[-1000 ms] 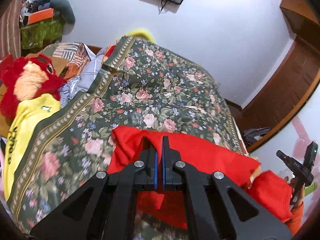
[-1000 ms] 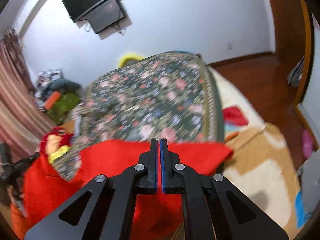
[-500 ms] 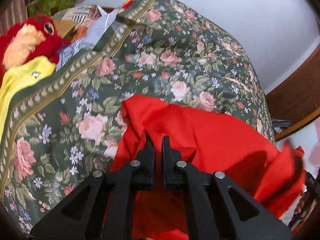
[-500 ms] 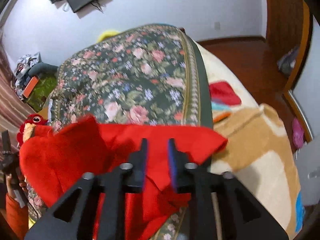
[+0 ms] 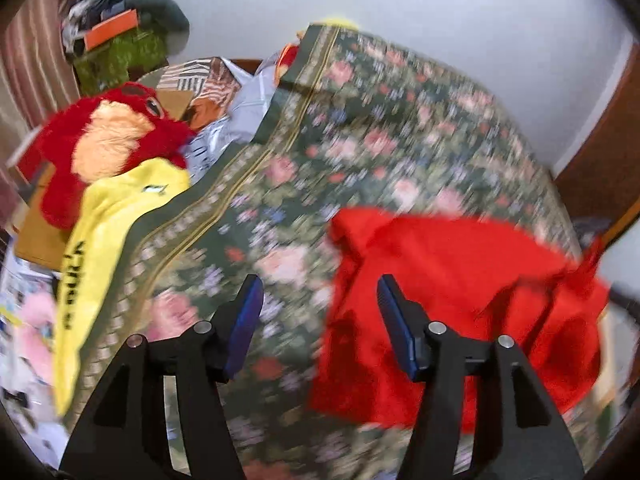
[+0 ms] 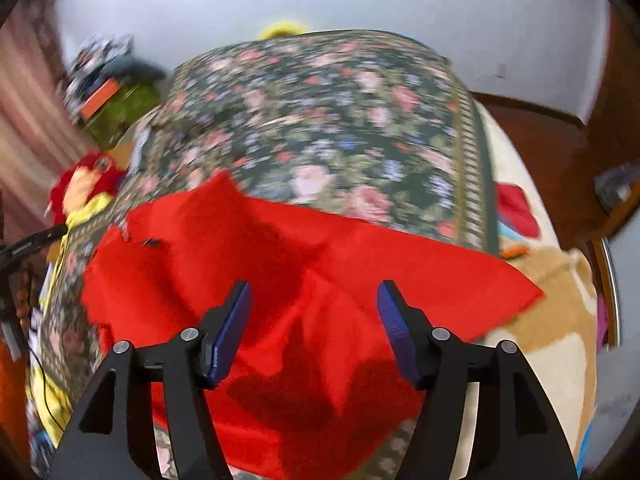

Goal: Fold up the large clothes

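A big bed cover of dark green cloth with pink roses (image 5: pixel 392 128) fills most of both views. It is spread over a bed, and a striped gold band runs along its edges. Much of it looks blurry.

On top of it lies a bright red piece of clothing, soft and crumpled (image 6: pixel 304 280). It sits at the near end of the flowery cover, bunched up in loose folds. In the right wrist view it spreads wide, and one pointed corner reaches past the cover's edge, over a tan and cream blanket (image 6: pixel 560 320). In the left wrist view the red clothing (image 5: pixel 452 292) is on the right side.

Beside the bed, on the left in the left wrist view, there is a fluffy red stuffed toy with a peach face (image 5: pixel 108 144). Just below the toy lies a yellow cloth with dark letters (image 5: pixel 104 232), hanging over the cover's edge.

The left gripper with black arms and blue pads (image 5: pixel 318 320) is spread wide and holds nothing. One finger is in front of the flowery cover and the other in front of the red clothing.

The right gripper, also black with blue pads (image 6: pixel 314 328), is spread wide too and holds nothing. Red clothing shows between its fingers.
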The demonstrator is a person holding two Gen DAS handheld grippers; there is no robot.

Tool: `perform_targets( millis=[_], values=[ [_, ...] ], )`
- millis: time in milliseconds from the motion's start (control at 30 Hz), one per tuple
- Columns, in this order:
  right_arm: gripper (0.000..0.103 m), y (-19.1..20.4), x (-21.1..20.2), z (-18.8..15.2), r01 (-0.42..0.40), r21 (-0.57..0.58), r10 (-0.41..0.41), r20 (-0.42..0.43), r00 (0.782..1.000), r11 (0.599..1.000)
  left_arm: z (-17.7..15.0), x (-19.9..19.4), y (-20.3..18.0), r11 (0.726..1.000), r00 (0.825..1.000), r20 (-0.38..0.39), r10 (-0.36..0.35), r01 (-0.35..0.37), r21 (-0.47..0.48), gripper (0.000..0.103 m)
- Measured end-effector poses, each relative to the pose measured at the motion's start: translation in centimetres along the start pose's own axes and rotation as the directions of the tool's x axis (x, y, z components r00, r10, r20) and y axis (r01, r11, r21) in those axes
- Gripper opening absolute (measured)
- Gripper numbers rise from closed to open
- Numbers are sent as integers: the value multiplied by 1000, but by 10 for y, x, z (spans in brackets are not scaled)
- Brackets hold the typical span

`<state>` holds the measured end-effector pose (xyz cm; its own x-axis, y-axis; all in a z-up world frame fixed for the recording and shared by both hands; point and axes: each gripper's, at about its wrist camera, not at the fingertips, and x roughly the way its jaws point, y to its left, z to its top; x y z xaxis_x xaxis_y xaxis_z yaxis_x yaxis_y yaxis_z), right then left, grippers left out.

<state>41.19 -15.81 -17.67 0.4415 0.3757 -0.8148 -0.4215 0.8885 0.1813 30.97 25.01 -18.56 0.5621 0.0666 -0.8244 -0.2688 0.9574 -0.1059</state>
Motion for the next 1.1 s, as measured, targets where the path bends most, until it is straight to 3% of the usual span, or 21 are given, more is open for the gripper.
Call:
perform_targets(
  millis=[100,200,300,433,467,567,667,767,867,1000,1100],
  values=[
    [73,21,13,7,11,-94,-10,12,1000,996,-23,11,7,997,997,-53,47,-44,55,58],
    [73,31,35,19,32,-145,-32,1,999,989,-45,22,13,997,994,-102,45,-39,63,58],
    [73,31,59,31,-9,-112,3,-52,999,994,-58,30,16,999,990,-136,25,-19,49,58],
    [73,19,94,39,-89,29,92,-132,987,996,-67,39,18,1000,986,-164,19,-15,28,58],
    [69,17,98,38,-98,58,106,-139,985,993,-67,40,17,1000,985,-172,20,-17,21,58],
    [44,18,104,33,-118,71,128,-158,979,991,-68,42,19,1000,982,-187,6,-7,-5,58],
    [15,25,97,26,-75,8,76,-133,988,997,-68,39,17,1000,983,-185,-4,1,-17,58],
    [12,20,79,27,-66,7,66,-78,995,998,-68,34,13,1000,984,-181,1,-2,-5,58],
    [10,13,45,33,-16,25,15,36,999,1000,-66,26,8,1000,986,-166,12,-9,14,58],
    [10,-10,-7,43,19,105,-38,186,982,994,-61,16,2,999,989,-150,15,-9,39,58],
    [9,-35,-35,40,64,167,-104,246,964,984,-55,15,-3,998,990,-141,18,-10,57,59]
  ],
)
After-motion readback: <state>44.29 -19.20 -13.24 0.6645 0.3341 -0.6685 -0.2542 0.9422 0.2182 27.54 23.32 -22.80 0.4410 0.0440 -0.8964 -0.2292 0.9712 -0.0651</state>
